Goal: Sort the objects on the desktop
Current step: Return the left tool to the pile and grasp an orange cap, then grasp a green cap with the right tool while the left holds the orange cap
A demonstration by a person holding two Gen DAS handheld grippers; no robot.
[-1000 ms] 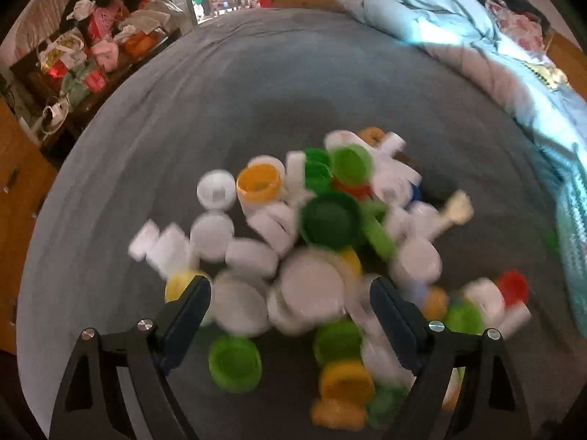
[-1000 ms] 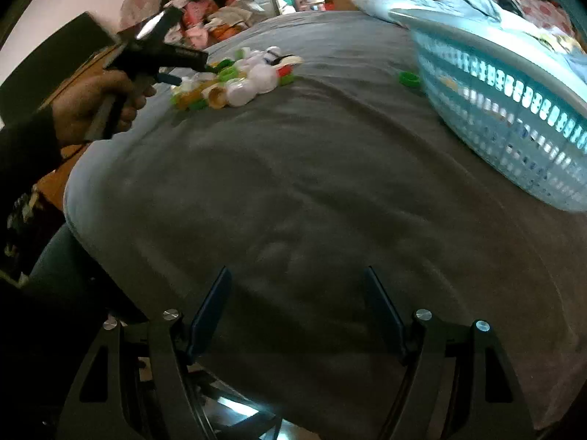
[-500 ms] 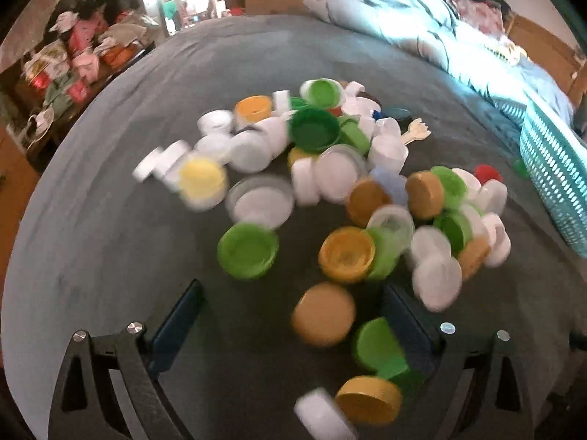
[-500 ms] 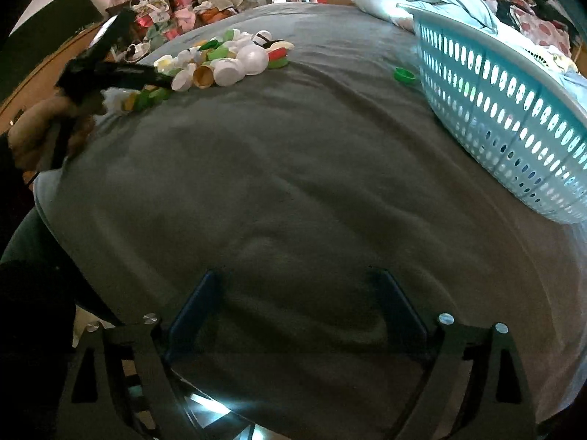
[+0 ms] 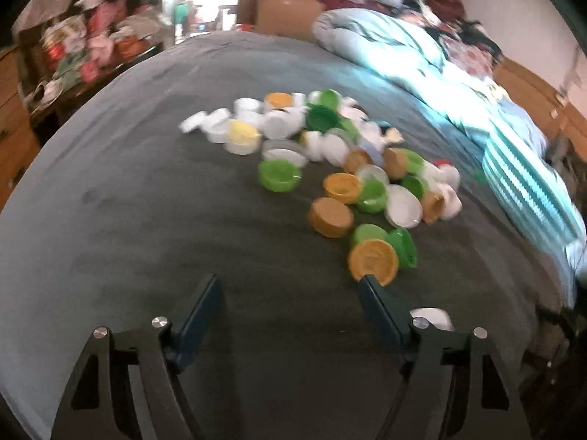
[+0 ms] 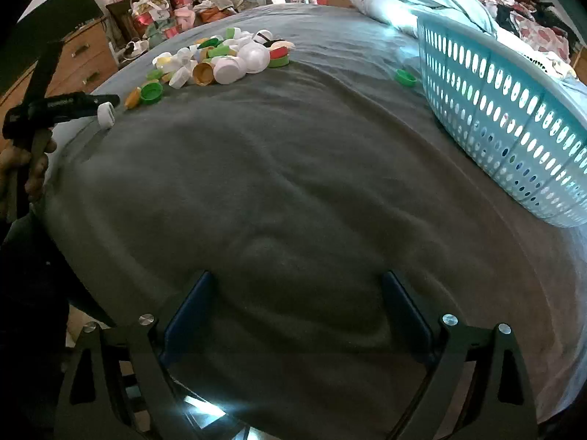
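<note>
A loose pile of bottle caps, white, green, orange and yellow, lies on the grey blanket. My left gripper hovers over bare blanket just short of the pile, and its jaws are closing with nothing between them. An orange cap sits at its right fingertip, and a white cap lies outside that finger. My right gripper is far from the pile, over bare blanket. Its jaws are opening and hold nothing. In the right wrist view a hand holds the left gripper.
A turquoise slotted basket stands at the right, with a single green cap beside it. A light blue duvet is bunched up behind. Beyond the bed's left edge are a wooden dresser and cluttered bags.
My left gripper has drawn back from over the pile, so the caps now lie ahead of it, and its jaws have narrowed. My right gripper stayed in place while its jaws widened.
</note>
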